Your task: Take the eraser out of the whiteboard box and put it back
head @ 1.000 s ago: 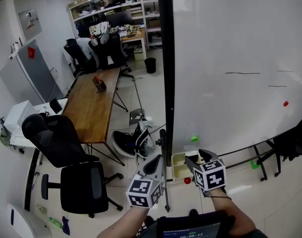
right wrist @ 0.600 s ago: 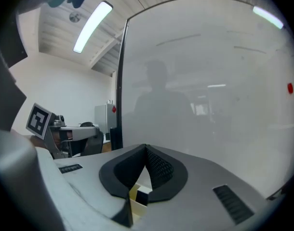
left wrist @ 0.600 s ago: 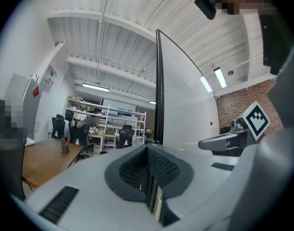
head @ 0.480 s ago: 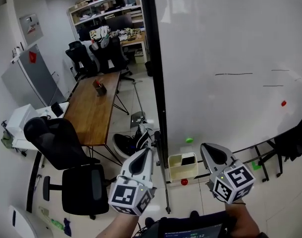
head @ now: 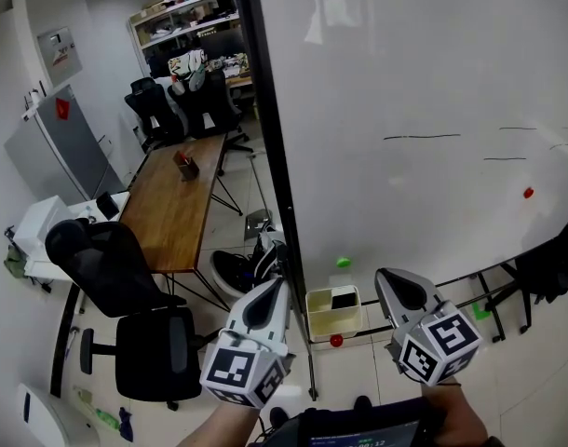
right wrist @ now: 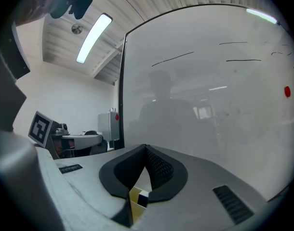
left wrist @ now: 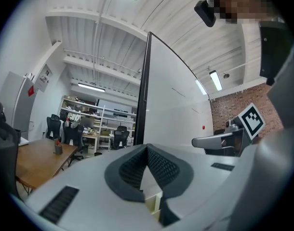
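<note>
Left gripper point(head: 278, 282) and right gripper point(head: 381, 274) are both pinched closed, tips meeting, nothing between them. Both are held level, facing the whiteboard point(head: 414, 82). The cream whiteboard box point(head: 317, 317) sits at the board's lower edge, just ahead of the tips and between the two grippers, touched by neither. The dark eraser point(head: 344, 298) lies inside the box, nearer the right gripper.

Eraser point(head: 344, 298) in box point(head: 329, 324) — at whiteboard point(head: 405, 110) foot

Glossy smooth whiteboard point(head: 424, 73), matt brown wood table point(head: 177, 208), pale smooth plastic box point(head: 331, 318), shiny pale floor point(head: 545, 361)
</note>
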{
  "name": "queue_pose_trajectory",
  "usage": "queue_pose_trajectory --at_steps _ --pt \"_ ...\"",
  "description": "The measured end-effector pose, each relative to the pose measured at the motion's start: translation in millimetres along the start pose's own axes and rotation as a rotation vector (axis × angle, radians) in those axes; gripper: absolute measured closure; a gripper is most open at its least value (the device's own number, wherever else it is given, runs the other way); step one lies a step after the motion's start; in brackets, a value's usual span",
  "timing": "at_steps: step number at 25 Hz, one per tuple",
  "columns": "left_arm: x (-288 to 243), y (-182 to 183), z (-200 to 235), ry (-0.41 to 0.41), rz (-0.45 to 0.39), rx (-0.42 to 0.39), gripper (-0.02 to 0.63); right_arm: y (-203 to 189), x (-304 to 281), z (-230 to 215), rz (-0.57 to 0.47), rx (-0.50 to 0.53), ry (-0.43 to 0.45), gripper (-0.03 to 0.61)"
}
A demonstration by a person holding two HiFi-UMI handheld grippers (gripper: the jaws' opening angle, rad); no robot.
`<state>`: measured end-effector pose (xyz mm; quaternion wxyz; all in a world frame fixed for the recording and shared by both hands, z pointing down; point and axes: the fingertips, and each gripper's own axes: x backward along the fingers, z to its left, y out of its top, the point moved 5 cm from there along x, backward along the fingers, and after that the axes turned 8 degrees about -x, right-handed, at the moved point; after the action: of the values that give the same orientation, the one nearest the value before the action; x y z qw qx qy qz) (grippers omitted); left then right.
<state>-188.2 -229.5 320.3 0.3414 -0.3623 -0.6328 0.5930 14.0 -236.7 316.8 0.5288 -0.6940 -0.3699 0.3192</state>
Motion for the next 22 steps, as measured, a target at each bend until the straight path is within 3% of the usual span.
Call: queue_pose_trajectory --at_steps 7,14,22 --pt "-15 20 -55 0.017 -0.024 -0.005 0.595 19 36 -37 -0.038 -0.012 0.049 0.552" --pt "-19 15 -123 0.117 0.026 0.01 0.595 24 72 -84 -0.002 -0.048 0.152 0.552" --pt "31 25 -185 0.156 0.006 0.008 0.595 28 144 -76 -0.012 -0.035 0.177 0.554"
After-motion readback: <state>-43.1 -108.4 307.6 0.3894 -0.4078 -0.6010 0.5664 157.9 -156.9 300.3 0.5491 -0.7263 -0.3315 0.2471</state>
